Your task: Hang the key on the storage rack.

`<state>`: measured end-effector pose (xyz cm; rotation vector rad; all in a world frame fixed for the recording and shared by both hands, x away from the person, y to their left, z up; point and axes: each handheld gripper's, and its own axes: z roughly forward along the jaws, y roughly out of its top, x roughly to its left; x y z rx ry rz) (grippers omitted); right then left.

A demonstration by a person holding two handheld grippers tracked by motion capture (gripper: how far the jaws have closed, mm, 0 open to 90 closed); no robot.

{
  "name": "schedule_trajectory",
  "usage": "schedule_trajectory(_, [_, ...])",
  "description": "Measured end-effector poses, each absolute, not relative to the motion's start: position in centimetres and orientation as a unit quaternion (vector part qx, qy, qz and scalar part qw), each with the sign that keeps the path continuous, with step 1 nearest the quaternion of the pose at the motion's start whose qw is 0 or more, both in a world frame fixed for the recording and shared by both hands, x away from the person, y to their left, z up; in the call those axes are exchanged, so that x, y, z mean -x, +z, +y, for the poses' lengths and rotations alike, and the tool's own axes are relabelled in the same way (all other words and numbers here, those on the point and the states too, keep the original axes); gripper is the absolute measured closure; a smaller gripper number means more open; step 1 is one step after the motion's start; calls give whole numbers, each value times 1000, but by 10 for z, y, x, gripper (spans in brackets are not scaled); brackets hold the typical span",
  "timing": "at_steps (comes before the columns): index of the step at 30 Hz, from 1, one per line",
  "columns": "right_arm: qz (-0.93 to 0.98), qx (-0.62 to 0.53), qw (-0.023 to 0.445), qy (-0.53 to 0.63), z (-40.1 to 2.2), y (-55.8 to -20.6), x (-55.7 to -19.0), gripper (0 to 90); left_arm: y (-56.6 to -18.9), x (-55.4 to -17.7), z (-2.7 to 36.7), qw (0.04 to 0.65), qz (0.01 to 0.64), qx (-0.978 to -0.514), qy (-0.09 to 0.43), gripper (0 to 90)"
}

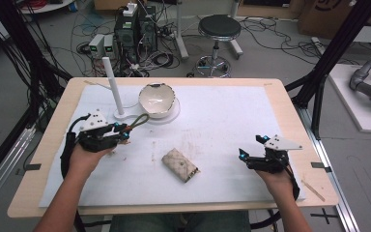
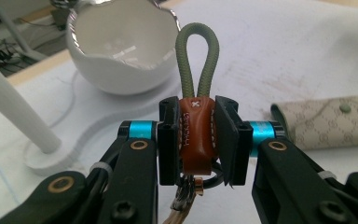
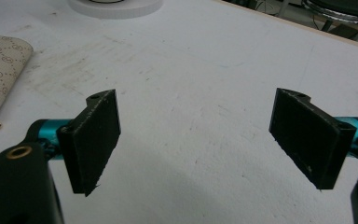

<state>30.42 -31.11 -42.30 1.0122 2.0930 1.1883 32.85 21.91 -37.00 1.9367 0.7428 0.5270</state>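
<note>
In front of me the white mat covers the table, with the white bowl on its foam stand by the upright white post at the far left. The patterned pouch lies mid-mat between my hands. My right gripper hovers over bare mat, jaws wide apart. My left gripper is clamped on the brown leather tab of the keychain, lifted near the bowl, its green cord loop pointing toward it.
</note>
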Motion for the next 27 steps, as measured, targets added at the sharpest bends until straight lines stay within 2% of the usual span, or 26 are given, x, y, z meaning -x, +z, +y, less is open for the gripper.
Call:
schedule_trajectory(5, [774, -376, 259, 439, -310, -424, -307, 165, -339, -333, 231, 495, 313, -774, 241, 714])
schedule_trajectory(13, [773, -378, 259, 439, -311, -424, -308, 165, -311, -343, 246, 499, 327, -757, 266, 714])
schedule_trajectory(27, [774, -380, 259, 436, -312, -425, -309, 165, -289, -359, 273, 500, 359, -728, 301, 714])
